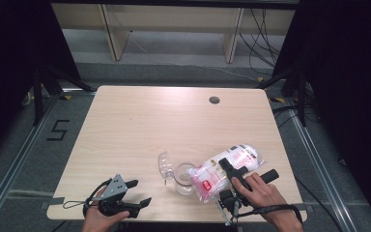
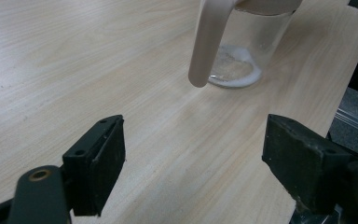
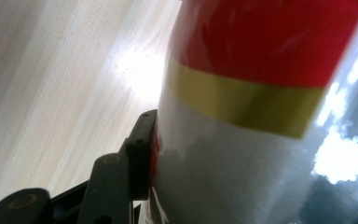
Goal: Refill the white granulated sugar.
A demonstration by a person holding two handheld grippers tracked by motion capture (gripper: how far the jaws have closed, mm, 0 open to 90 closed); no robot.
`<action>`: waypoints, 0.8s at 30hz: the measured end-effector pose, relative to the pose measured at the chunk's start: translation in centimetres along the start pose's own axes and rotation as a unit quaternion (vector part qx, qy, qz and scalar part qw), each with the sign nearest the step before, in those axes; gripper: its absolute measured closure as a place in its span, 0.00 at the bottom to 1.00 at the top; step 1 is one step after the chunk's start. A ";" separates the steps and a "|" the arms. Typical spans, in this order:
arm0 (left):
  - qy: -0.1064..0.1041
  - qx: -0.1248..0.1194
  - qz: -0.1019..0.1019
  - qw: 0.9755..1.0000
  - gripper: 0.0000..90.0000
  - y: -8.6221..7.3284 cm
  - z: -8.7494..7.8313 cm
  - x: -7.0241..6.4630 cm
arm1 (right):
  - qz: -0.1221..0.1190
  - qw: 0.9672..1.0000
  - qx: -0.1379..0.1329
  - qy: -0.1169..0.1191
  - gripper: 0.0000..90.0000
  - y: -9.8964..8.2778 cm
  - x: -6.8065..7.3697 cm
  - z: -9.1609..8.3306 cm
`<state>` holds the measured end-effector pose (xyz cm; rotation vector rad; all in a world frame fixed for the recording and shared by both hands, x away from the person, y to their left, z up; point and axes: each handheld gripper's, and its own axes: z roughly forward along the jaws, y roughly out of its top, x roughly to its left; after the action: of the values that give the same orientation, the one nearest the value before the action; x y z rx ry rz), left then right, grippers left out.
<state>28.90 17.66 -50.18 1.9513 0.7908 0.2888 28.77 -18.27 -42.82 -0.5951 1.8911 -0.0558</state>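
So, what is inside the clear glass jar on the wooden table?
The clear glass jar holds a thin layer of white powder on its bottom. In the high view, the white plastic bag held by the right gripper covers part of the jar's mouth.

Bag (image 1: 229,169) white with pink print, red-yellow band; jar (image 1: 185,178) clear; table (image 1: 140,125) pale wood.

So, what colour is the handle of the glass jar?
The handle is pale beige-pink, on the clear jar; it shows best in the left gripper view.
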 end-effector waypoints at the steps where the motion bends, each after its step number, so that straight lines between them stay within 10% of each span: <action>1: 0.001 0.004 -0.007 1.000 0.23 0.0 0.0 0.0 | 0.000 1.000 0.000 0.004 0.59 0.0 0.0 0.0; 24: 0.002 0.009 -0.007 1.000 0.22 0.0 0.1 -0.2 | -0.027 1.000 0.006 -0.004 0.59 0.1 -0.9 -0.3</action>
<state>28.82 17.51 -50.18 1.9615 0.8124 0.2776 28.71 -17.86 -41.98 -0.6368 1.8650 -0.1002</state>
